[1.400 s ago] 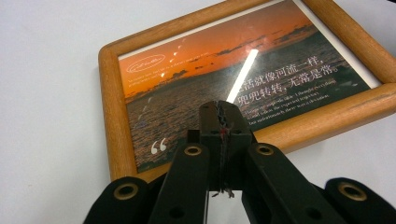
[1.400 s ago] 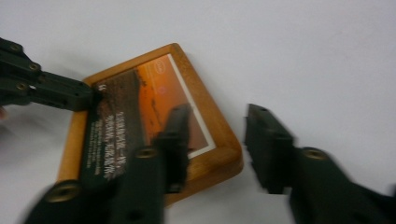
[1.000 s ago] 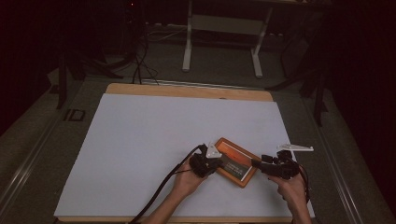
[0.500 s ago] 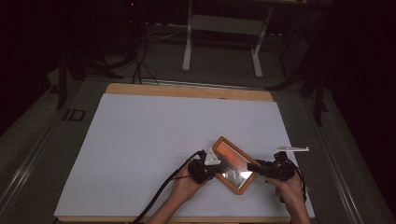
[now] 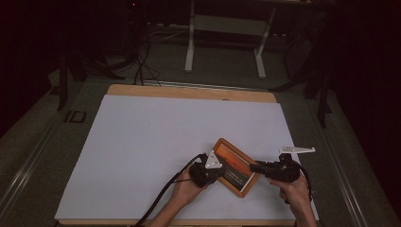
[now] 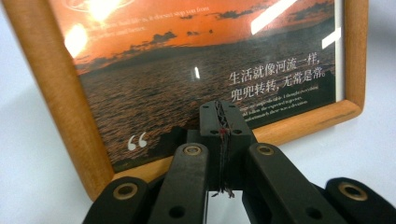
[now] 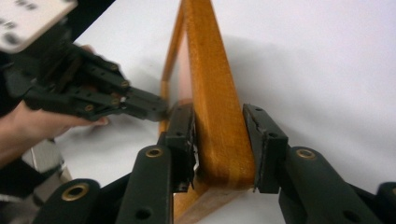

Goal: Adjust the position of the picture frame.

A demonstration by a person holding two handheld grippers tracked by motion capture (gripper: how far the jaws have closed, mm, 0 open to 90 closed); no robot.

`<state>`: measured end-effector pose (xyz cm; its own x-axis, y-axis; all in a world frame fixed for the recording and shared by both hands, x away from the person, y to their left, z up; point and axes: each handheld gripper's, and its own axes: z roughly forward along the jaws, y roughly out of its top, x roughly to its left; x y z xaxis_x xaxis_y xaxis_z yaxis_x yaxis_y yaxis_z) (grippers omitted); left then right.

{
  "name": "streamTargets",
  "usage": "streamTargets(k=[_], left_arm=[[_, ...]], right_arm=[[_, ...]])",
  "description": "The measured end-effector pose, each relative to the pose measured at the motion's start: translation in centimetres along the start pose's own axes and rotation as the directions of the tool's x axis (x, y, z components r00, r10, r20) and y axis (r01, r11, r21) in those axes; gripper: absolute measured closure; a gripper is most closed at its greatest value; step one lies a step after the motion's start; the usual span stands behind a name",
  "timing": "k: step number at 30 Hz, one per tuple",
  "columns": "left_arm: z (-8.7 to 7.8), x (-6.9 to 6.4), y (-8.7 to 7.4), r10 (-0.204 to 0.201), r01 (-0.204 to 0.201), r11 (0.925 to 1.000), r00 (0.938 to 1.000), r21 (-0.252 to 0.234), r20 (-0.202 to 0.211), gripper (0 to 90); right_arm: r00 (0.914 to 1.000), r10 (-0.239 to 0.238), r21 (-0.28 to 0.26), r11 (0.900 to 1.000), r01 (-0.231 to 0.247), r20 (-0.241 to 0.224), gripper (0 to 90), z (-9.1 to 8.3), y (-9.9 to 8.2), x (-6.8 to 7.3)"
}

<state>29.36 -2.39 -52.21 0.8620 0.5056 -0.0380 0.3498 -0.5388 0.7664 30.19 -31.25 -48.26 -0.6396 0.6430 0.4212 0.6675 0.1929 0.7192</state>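
Note:
A wooden picture frame [image 5: 235, 163] holding an orange sunset print lies near the front of the white mat, between my two hands. My left gripper [image 5: 226, 170] is shut, its joined tips resting on the glass near the frame's [image 6: 187, 70] lower rail, as the left gripper view [image 6: 219, 123] shows. From the right, my right gripper [image 5: 254, 167] has just been closing its jaws. The frame's side rail [image 7: 215, 84] stands between them and both pads [image 7: 187, 135] touch the wood. The left gripper [image 7: 149, 105] shows beyond, against the frame's face.
The white mat [image 5: 156, 142] covers a wooden table whose far edge [image 5: 189, 92] shows beyond it. A metal stand [image 5: 224, 28] and cables sit on the dark floor behind. A black cable [image 5: 165, 194] trails from the left gripper toward the front edge.
The frame has shifted slightly toward the front and turned. The right gripper's wide-open jaws have come in onto the frame's side rail. The left gripper stays shut against the frame.

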Motion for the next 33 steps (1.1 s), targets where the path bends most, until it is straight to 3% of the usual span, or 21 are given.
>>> streamTargets(k=[4, 9, 13, 18, 21, 23, 25, 26, 27, 28, 29, 30, 33], left_arm=[[-0.3, 0.3, 0.0, 0.005, -0.005, 0.9999, 0.9999, 0.009, -0.014, 86.8], [-2.1, 1.1, 0.4, 0.007, -0.008, 0.9996, 0.9999, -0.029, -0.014, 81.7], [-4.3, 2.1, 1.1, 0.029, -0.03, 0.9975, 0.9994, -0.064, -0.02, 73.6], [-6.7, 4.0, 1.2, 0.017, -0.022, 0.9952, 0.9988, -0.096, -0.047, 63.2], [-7.6, 5.5, 1.0, -0.009, 0.004, 0.9954, 0.9983, -0.095, -0.058, 54.5], [-7.7, 6.4, 0.9, -0.015, 0.012, 0.9965, 0.999, -0.082, -0.042, 42.5], [-7.5, 7.3, 1.0, -0.011, 0.009, 0.9972, 0.9997, -0.075, -0.023, 37.7], [-7.4, 7.5, 1.0, -0.011, 0.01, 0.9969, 0.9999, -0.077, -0.013, 35.3], [-7.3, 7.7, 1.2, 0.002, -0.002, 0.9961, 1.0, -0.088, 0.0, 35.2], [-7.2, 7.7, 1.3, 0.016, -0.015, 0.9956, 0.9998, -0.093, 0.009, 35.2], [-7.1, 7.6, 1.5, 0.037, -0.035, 0.995, 0.9992, -0.093, 0.015, 35.2], [-7.1, 7.5, 1.7, 0.054, -0.051, 0.9943, 0.9984, -0.093, 0.02, 35.2], [-7.0, 7.0, 2.6, 0.122, -0.117, 0.9895, 0.9915, -0.085, 0.047, 34.9]], right_arm=[[0.9972, -0.074, 0.018, 0.9971, 0.074, -0.011, 68.0, 0.5, 0.7, 0.9], [0.9875, -0.158, 0.03, 0.987, 0.158, -0.005, 68.3, 1.1, 1.5, 1.8], [0.972, -0.235, 0.035, 0.9714, 0.235, -0.008, 68.7, 1.3, 1.9, 2.6], [0.9388, -0.344, 0.037, 0.9381, 0.344, -0.015, 69.1, 1.3, 2.0, 3.6], [0.9251, -0.379, 0.036, 0.9244, 0.38, -0.021, 69.2, 1.4, 2.1, 3.8], [0.9172, -0.397, 0.035, 0.9166, 0.398, -0.027, 69.3, 1.4, 2.1, 3.9], [0.908, -0.418, 0.034, 0.9075, 0.419, -0.036, 69.4, 1.5, 2.2, 4.0], [0.8983, -0.438, 0.035, 0.8979, 0.439, -0.038, 69.5, 1.5, 2.2, 4.1], [0.8937, -0.447, 0.034, 0.8934, 0.448, -0.042, 69.5, 1.5, 2.2, 4.2], [0.8812, -0.47, 0.037, 0.8808, 0.472, -0.046, 69.6, 1.6, 2.2, 4.4], [0.8769, -0.478, 0.042, 0.8761, 0.48, -0.047, 69.6, 1.6, 2.3, 4.5], [0.8665, -0.496, 0.043, 0.8658, 0.499, -0.051, 69.7, 1.7, 2.3, 4.7], [0.8451, -0.531, 0.052, 0.8438, 0.534, -0.061, 69.8, 1.9, 2.5, 5.0]])
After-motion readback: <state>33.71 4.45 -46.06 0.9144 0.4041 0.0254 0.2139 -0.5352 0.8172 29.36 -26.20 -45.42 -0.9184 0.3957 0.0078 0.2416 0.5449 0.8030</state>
